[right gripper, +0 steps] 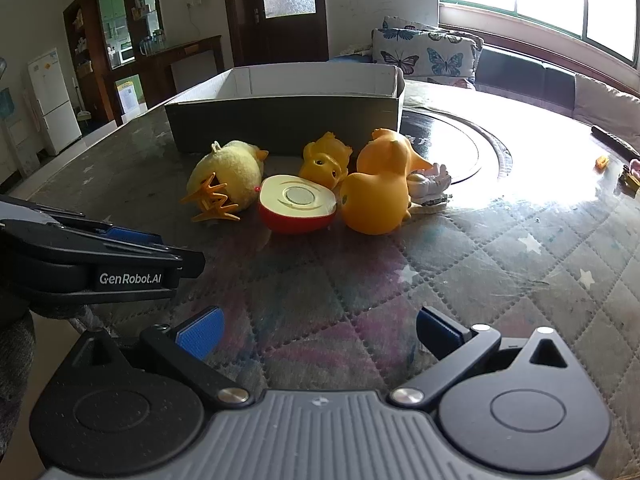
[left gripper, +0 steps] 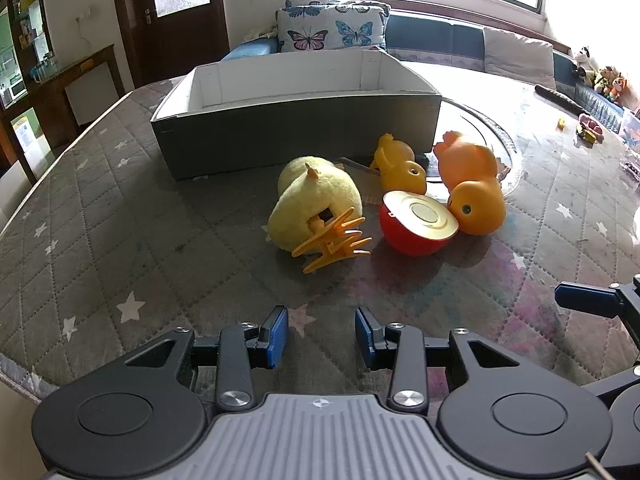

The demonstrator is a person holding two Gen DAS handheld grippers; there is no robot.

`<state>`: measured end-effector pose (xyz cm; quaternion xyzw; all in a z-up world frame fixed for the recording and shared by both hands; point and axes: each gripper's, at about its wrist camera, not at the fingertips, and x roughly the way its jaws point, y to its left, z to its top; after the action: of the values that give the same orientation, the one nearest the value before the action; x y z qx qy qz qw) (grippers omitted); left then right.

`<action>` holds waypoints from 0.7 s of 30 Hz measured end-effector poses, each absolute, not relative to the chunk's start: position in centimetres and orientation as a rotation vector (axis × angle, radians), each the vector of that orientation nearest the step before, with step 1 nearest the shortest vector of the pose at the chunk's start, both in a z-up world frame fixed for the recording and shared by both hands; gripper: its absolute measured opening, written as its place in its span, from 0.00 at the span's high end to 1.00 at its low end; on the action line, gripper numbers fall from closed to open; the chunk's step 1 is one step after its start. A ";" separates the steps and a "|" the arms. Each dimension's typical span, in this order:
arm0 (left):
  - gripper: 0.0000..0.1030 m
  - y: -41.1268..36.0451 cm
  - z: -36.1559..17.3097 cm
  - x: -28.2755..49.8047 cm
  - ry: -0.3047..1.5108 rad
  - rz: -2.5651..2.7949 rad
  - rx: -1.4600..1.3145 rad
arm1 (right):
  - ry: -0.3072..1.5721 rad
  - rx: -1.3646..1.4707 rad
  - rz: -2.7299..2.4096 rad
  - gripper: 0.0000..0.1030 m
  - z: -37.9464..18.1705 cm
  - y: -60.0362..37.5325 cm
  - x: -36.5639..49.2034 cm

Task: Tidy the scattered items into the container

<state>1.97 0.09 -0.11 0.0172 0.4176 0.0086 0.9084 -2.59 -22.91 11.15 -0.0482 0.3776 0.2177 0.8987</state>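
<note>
Quilted star-print table cover (left gripper: 100,208) is carrying everything. Grey cardboard box (left gripper: 296,136) is sitting mid-frame, toys clustered just before it: plush chick (left gripper: 316,196), halved toy apple (left gripper: 416,224), rubber ducks (left gripper: 476,188). I am holding my left gripper (left gripper: 321,336) and right gripper (right gripper: 318,332) short of them, both parted and empty, ready to pick.

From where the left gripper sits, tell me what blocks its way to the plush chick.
Nothing visible does. Only bare quilted cloth lies between the open left gripper and the plush chick, whose orange feet point toward it.
</note>
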 end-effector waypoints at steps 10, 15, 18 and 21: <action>0.61 0.4 -0.1 2.4 0.866 0.017 0.032 | 0.779 -0.098 0.462 0.00 11.3 -22.5 -2.1; 0.61 0.6 -0.1 2.6 0.870 0.015 0.026 | 0.782 -0.100 0.463 0.00 11.3 -22.3 -1.8; 0.62 0.7 0.1 2.8 0.868 0.013 0.023 | 0.780 -0.097 0.463 0.00 11.4 -22.2 -1.5; 0.62 0.9 0.3 3.0 0.865 0.009 0.019 | 0.777 -0.096 0.465 0.00 11.4 -22.1 -1.3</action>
<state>3.03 0.87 0.26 0.0094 0.4190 0.0043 0.9079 -1.32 -22.10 11.42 -0.0463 0.3752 0.2244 0.8982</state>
